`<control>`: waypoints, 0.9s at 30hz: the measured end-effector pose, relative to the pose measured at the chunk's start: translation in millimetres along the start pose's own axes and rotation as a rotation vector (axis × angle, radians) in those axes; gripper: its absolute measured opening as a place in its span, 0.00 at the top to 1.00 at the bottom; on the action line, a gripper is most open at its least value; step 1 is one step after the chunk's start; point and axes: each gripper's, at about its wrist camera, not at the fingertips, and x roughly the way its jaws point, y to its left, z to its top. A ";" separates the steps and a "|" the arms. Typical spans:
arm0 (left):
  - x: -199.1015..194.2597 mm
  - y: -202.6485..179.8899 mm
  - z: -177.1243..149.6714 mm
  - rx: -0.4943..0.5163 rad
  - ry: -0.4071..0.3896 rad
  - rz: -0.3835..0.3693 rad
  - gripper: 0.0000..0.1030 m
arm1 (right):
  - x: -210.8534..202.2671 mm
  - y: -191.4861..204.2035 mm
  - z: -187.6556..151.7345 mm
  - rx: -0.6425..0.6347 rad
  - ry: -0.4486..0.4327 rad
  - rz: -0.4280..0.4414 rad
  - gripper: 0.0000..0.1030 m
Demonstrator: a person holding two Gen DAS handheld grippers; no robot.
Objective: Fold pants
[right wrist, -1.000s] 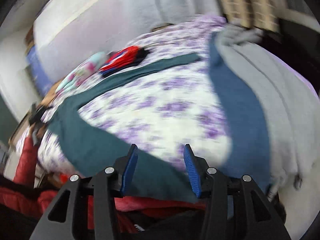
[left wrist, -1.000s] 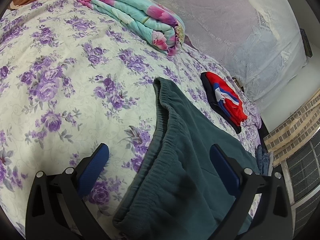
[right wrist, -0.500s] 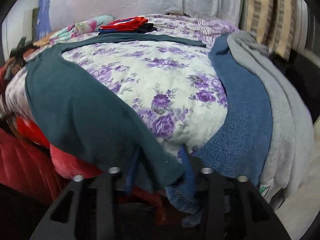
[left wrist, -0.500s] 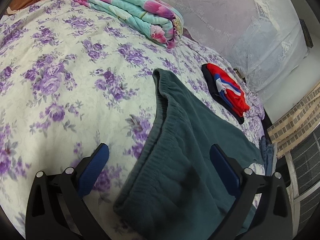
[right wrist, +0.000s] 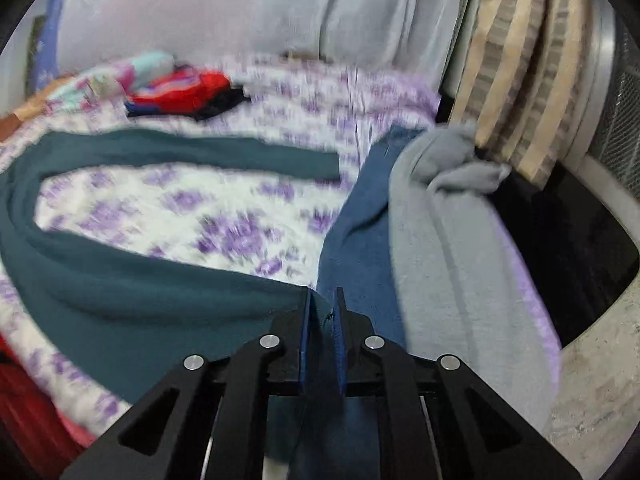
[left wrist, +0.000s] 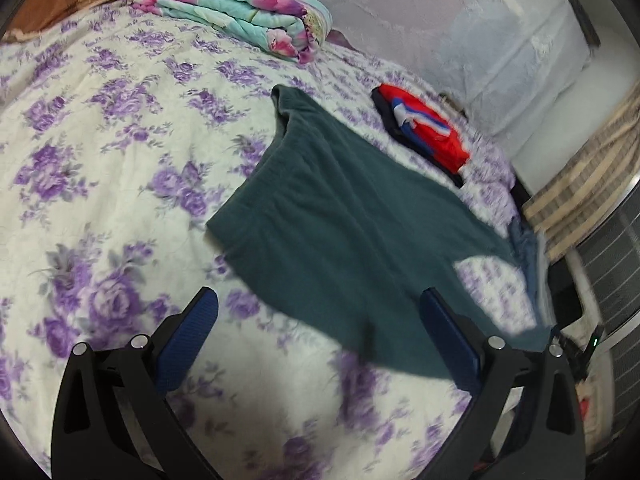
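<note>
Dark green pants (left wrist: 340, 216) lie spread on the floral bedspread (left wrist: 100, 160), waistband toward the bed's middle, legs running to the foot. My left gripper (left wrist: 320, 320) is open and empty, hovering above the pants' seat area with the fabric between and below its fingers. In the right wrist view the pants (right wrist: 120, 280) form a U shape with both legs apart. My right gripper (right wrist: 323, 308) is shut on the cuff end of the nearer leg at the bed's edge.
A folded floral quilt (left wrist: 240, 28) lies at the far side. A folded red and blue garment (left wrist: 424, 132) lies beyond the pants. Blue jeans (right wrist: 360, 240) and a grey garment (right wrist: 448, 232) drape over the bed's foot. A striped curtain (right wrist: 520, 80) hangs at right.
My right gripper closed on the near pant leg's cuff and lifted it. My left gripper pulled back and rose, so the waistband now lies farther ahead of it.
</note>
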 end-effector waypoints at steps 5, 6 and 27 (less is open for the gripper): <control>16.3 1.1 11.8 -0.013 0.006 0.037 0.05 | 29.2 19.2 -13.9 0.005 0.051 0.001 0.86; 20.1 0.3 15.2 -0.010 0.001 0.046 0.05 | 29.2 19.9 -15.5 0.018 0.050 0.005 0.86; -25.5 47.0 1.3 -0.139 -0.032 0.065 0.85 | 36.0 5.3 0.8 0.053 0.121 -0.012 0.68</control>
